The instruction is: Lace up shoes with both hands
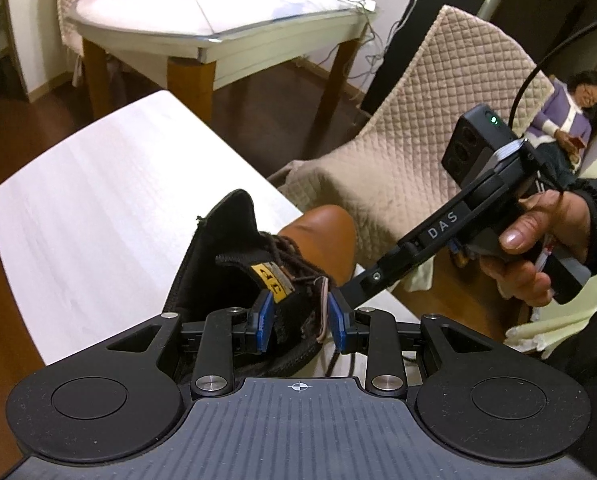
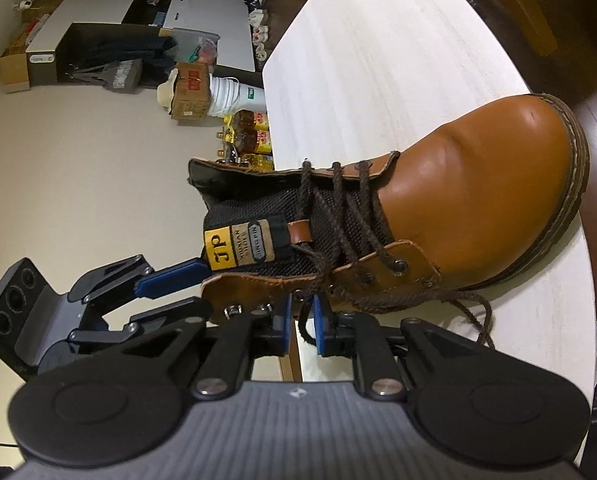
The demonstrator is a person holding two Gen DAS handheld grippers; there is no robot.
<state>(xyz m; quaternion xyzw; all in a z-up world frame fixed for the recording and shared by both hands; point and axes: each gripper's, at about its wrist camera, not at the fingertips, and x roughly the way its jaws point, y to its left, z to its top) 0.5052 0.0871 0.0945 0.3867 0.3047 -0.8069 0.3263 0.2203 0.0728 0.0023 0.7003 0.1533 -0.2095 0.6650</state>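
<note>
A tan leather boot (image 2: 478,184) with dark brown laces (image 2: 354,216) stands on the white table (image 2: 378,60). Its black tongue carries a yellow label (image 2: 218,248). My left gripper (image 1: 301,316) is shut on the boot's tongue and its leather eyelet flap (image 1: 321,300). The right wrist view shows the left gripper (image 2: 207,286) coming in from the left. My right gripper (image 2: 302,316) is shut on a lace strand (image 2: 304,322) just below the flap. A hand (image 1: 538,240) holds the right gripper (image 1: 344,292), its tip next to my left pad. A loose lace loop (image 2: 482,312) lies on the table.
A chair with a quilted beige cover (image 1: 418,128) stands just past the table edge, with a white dining table (image 1: 218,12) behind it. A person (image 1: 566,120) sits at the far right. Boxes and bottles (image 2: 250,128) sit on the floor beyond the table.
</note>
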